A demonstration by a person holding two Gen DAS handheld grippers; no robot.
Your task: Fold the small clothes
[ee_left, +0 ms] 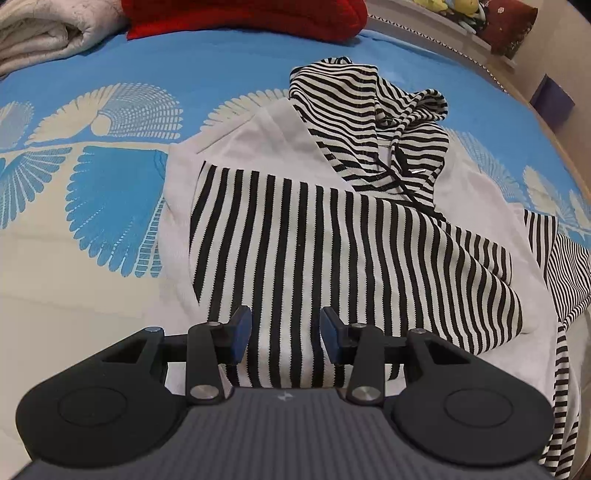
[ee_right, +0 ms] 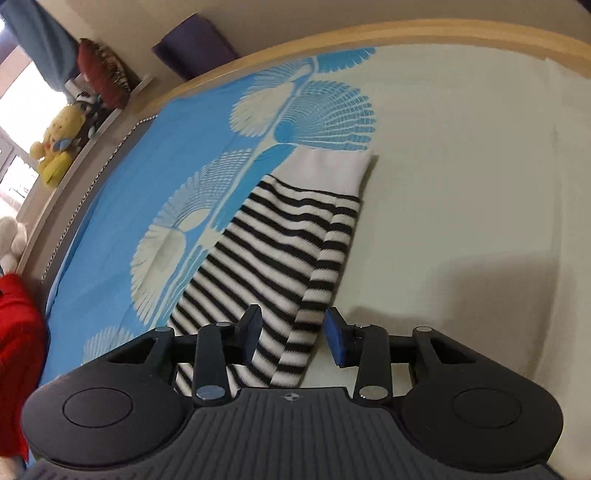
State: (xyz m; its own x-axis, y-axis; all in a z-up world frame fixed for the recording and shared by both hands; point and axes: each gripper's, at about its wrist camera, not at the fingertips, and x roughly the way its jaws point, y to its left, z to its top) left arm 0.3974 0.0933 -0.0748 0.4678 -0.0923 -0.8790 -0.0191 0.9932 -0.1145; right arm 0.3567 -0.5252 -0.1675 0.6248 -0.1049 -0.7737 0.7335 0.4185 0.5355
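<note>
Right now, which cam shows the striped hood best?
Left wrist view: the striped hood lies crumpled at the far end of the garment, whole and unobstructed. Right wrist view shows none of it, only a striped sleeve with a white cuff.

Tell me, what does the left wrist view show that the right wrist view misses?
Only the left wrist view shows the striped hoodie's hood, its body and a folded beige blanket. Only the right wrist view shows one outstretched striped sleeve, a yellow plush toy and the wooden bed edge. Both show the blue patterned bedspread and something red.
</note>
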